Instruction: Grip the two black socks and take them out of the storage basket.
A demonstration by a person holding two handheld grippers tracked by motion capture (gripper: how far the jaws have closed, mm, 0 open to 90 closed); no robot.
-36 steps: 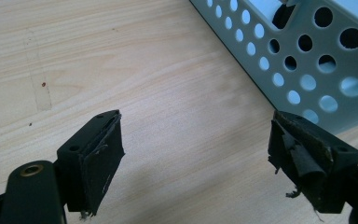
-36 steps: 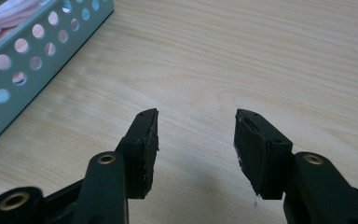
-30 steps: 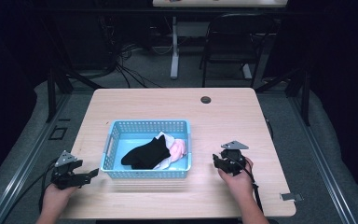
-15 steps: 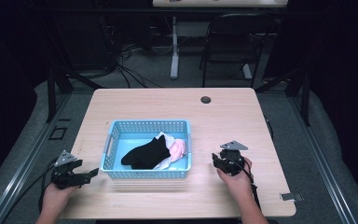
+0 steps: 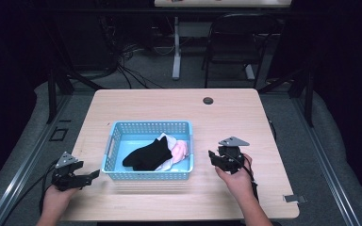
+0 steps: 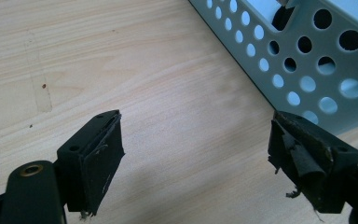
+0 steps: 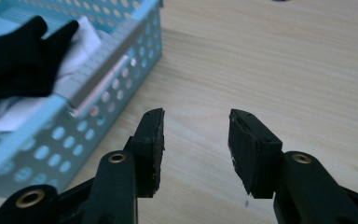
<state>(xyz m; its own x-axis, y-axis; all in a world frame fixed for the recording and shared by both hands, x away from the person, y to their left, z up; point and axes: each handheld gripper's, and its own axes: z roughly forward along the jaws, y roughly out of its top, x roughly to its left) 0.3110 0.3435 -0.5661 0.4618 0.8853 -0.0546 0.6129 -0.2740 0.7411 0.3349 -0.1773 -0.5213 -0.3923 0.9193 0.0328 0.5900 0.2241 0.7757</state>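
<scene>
Dim lab, floor cables (image 5: 127,70), bare table (image 5: 169,106)

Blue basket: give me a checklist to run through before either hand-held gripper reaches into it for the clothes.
1. Left hand-held gripper open and holding nothing: ok.
2. Right hand-held gripper open and holding nothing: ok.
3. Both clear of the blue basket, one at each side: ok.
4. Black garment lying on top, uncovered: ok.
5. White cloth and pink cloth partly under the black one: not ok for picking them first.
6. How many pieces the pile holds: cannot tell.
</scene>
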